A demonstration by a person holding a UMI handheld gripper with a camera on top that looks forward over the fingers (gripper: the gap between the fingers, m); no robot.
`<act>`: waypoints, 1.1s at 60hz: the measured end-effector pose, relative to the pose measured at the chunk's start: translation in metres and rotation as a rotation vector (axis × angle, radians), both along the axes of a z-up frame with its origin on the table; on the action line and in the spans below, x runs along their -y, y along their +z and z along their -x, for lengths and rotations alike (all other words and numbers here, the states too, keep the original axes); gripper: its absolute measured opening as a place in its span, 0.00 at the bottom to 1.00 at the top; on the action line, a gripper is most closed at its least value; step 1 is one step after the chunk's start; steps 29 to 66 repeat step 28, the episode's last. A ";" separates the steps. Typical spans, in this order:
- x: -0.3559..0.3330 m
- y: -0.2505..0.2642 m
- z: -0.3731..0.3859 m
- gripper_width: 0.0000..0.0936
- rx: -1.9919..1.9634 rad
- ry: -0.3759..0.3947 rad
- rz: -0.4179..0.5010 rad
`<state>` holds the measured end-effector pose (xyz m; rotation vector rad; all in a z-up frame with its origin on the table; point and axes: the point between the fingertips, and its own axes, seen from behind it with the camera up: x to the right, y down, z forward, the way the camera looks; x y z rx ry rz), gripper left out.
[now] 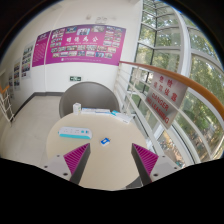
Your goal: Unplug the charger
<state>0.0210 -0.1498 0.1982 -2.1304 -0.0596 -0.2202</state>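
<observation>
Claw (106, 158) fingers are spread wide and hold nothing, hovering over the round worktop (62, 118). What looks like the charger (104, 141) lies just ahead between the fingertips. Best to come down centred, squeeze firmly, then pull straight.

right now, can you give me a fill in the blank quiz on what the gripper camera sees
1. The fingers of the hand-held gripper are ___, with nothing held between them.
2. The table ahead has a ___ top.
3. Beyond the table stands a dark ___.
4. The posters hang on the wall ___ the table.

Missing words: open; round; chair; beyond
</observation>
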 end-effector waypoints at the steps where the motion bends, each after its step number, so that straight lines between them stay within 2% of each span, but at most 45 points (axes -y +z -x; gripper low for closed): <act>1: 0.007 0.002 -0.001 0.91 -0.002 -0.005 -0.001; 9: 0.060 0.024 0.012 0.91 -0.032 -0.034 0.006; 22: 0.104 0.036 0.023 0.91 -0.057 -0.043 0.001; 66: 0.110 0.038 0.024 0.91 -0.034 -0.038 -0.002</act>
